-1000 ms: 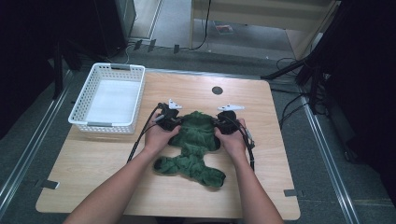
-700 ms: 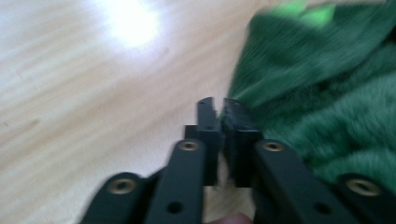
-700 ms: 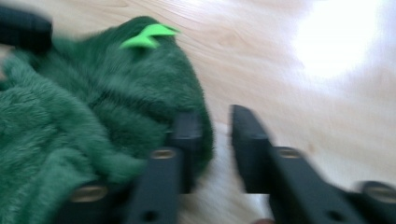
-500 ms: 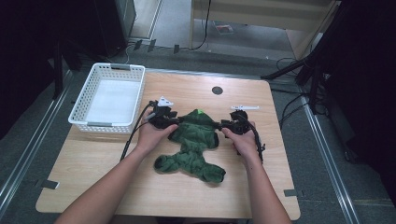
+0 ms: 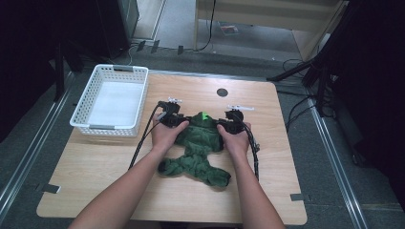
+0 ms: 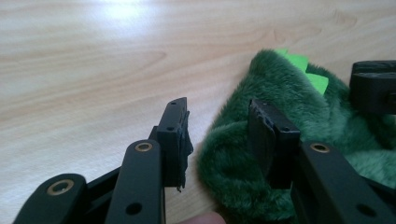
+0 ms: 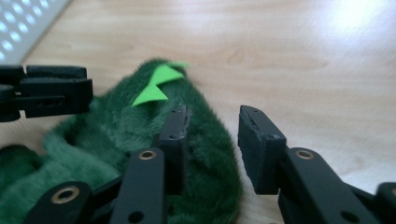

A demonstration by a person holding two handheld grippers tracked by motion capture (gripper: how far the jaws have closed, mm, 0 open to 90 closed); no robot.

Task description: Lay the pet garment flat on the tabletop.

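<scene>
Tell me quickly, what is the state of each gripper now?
Left gripper: open, fingers astride the green plush toy's edge.
Right gripper: open, one finger on the toy.

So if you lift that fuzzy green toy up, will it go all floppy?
Probably floppy: the green plush toy lies slumped flat on the table, limbs sprawled. Its thick fur looks soft, so it should squash easily, and it's likely light.
</scene>
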